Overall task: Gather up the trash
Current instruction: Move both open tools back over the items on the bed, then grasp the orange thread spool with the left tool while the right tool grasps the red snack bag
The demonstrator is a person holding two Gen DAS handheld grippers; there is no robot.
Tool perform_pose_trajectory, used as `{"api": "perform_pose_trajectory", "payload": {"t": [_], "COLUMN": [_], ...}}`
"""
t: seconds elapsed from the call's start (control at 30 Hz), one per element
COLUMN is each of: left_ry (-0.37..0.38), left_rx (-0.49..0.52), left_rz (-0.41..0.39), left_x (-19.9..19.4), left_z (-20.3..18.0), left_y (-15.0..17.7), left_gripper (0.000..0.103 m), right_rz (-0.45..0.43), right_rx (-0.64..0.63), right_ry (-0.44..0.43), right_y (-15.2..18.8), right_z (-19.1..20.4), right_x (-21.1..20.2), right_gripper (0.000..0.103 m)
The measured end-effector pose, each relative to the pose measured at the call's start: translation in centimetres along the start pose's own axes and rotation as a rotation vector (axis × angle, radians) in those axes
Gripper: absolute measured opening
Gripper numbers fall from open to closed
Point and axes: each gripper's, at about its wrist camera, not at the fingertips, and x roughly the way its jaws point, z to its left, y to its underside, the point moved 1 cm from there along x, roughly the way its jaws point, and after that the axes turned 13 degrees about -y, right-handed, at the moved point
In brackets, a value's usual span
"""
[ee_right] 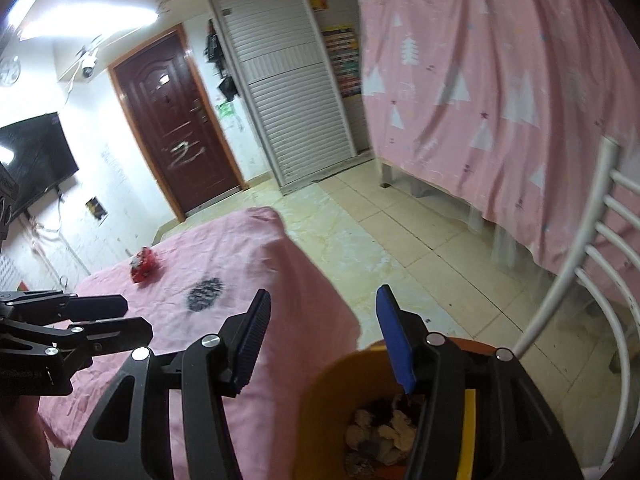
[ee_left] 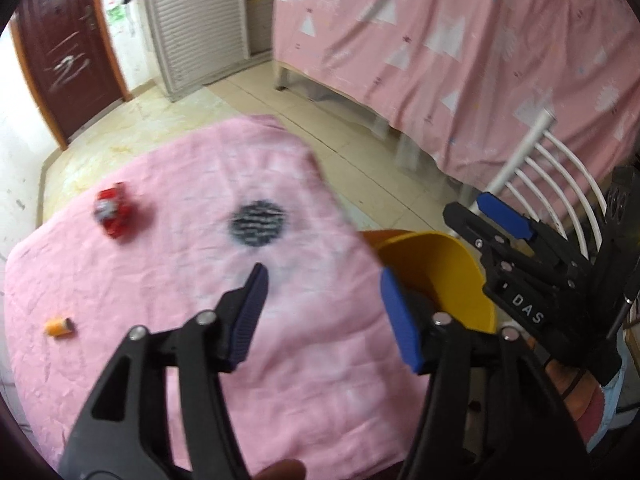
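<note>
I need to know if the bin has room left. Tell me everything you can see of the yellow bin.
The yellow bin looks like smooth plastic, round and open-topped, standing upright beside the pink-covered table, below its top. Crumpled scraps already lie in its bottom; its upper walls are bare. The right gripper hangs open above its rim, holding nothing.

Left wrist view looks steeply down over the pink cloth point(ee_left: 280, 360), close above it. Right wrist view sits beside it, angled shallower toward the door point(ee_right: 176, 120), apparently slightly farther back. Both share the cloth, yellow bin point(ee_left: 448, 280) and curtain point(ee_right: 500, 100).
</note>
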Motion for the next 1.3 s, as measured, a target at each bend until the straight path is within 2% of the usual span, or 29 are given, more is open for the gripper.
{"api": "perform_pose_trajectory", "payload": {"t": [0.2,0.6,0.93,1.03,1.3], "left_ry": [-0.041,-0.113,-0.146,-0.163,-0.195], "left_rx": [-0.118,-0.278,-0.348,-0.365,-0.384], "left_rz": [0.012,0.056,0.082,0.094,0.125], "left_x": [0.2,1.7,2.7,3.3,4.8], "left_z": [6.9,17.9,23.2,24.7,26.9], "left_y": [0.9,3.8,5.4,5.9,6.9], "left_gripper": [0.057,0.062,0.062,0.069,0.073], "right_rz": [0.046,0.146,0.211,0.229,0.269], "right_rx": [-0.055,-0.179,-0.231,-0.239,-0.25], "right_ry": [-0.053,-0.156,-0.186,-0.192,-0.207], "right_y": [-1.1,-1.7,-1.3,-1.3,-1.0], "right_z": [4.5,14.3,18.4,19.1,20.3], "right_x": [3.8,11.4,15.0,16.0,18.1], "right_gripper": [0.049,0.049,0.049,0.049,0.049]}}
